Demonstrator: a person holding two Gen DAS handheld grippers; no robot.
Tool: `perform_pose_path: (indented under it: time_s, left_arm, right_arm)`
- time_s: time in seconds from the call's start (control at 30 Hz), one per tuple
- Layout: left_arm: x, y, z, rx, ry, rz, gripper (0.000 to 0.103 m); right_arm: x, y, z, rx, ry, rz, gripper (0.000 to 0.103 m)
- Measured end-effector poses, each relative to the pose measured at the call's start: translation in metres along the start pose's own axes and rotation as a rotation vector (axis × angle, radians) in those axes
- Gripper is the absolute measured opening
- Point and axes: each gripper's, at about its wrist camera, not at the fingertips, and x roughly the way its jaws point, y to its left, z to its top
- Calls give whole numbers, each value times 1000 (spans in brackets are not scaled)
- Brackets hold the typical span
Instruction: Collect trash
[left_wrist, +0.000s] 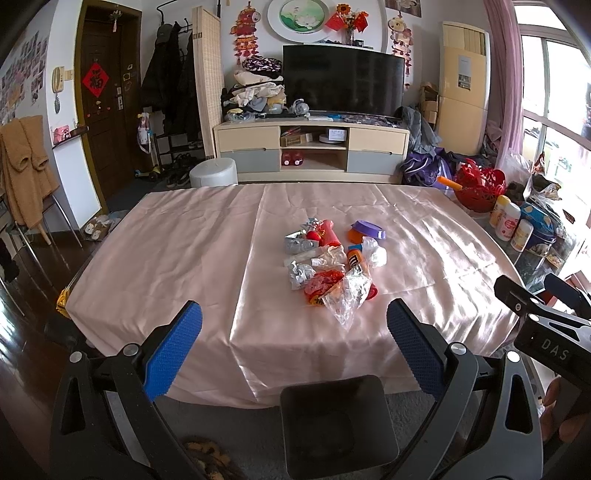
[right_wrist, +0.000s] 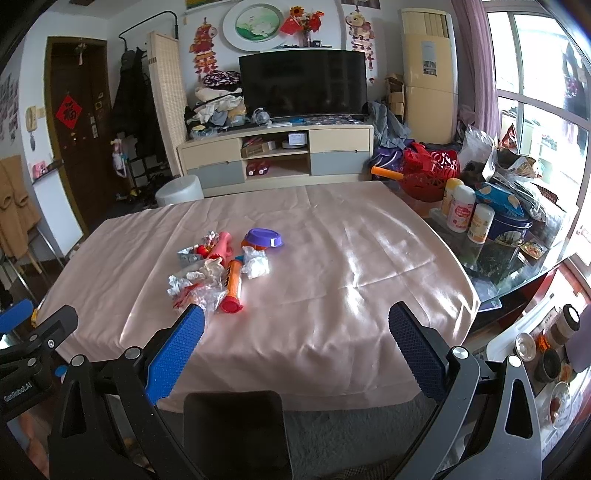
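Trash (left_wrist: 330, 271) lies in a loose heap on the pink satin tablecloth (left_wrist: 177, 258), a little right of centre in the left wrist view and left of centre in the right wrist view (right_wrist: 218, 269). The heap holds crumpled foil, clear plastic wrappers, white tissue wads (right_wrist: 256, 264), an orange tube with a red cap (right_wrist: 233, 286), a pink cylinder (right_wrist: 221, 245) and a purple shallow dish (right_wrist: 265, 237) at its far edge.

Left gripper (left_wrist: 294, 319) fills the bottom of its own view with both blue-padded fingers (left_wrist: 173, 352) spread wide apart, holding nothing, above the near edge of the cloth. Right gripper (right_wrist: 296, 321) stands the same way in its view, fingers (right_wrist: 415, 352) wide apart and empty; its left finger overlaps the near edge of the heap in the picture, though contact cannot be told.

A black square bin (left_wrist: 338, 424) sits low in the frame between the left gripper's fingers, on the grey floor before the table. At right of both views, bottles (right_wrist: 461, 208), a blue tin (right_wrist: 511, 221) and a red basket (left_wrist: 480, 188) crowd the bare glass end of the table.
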Motion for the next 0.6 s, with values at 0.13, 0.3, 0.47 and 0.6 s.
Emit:
perform_pose_path:
  time_s: [0.13, 0.3, 0.47, 0.6]
  left_arm:
    - [-3, 2, -1, -1, 0, -1, 95]
    - [5, 9, -4, -7, 7, 4, 95]
    - [23, 13, -12, 13, 35, 52, 95]
    - [47, 19, -21, 29, 113, 32, 95]
  right_arm:
    - [0, 0, 0, -2, 0, -2, 100]
    - [4, -2, -3, -2, -18, -7, 100]
    - [25, -7, -7, -1, 17, 21, 100]
    - [48, -13, -12, 16, 82, 21, 100]
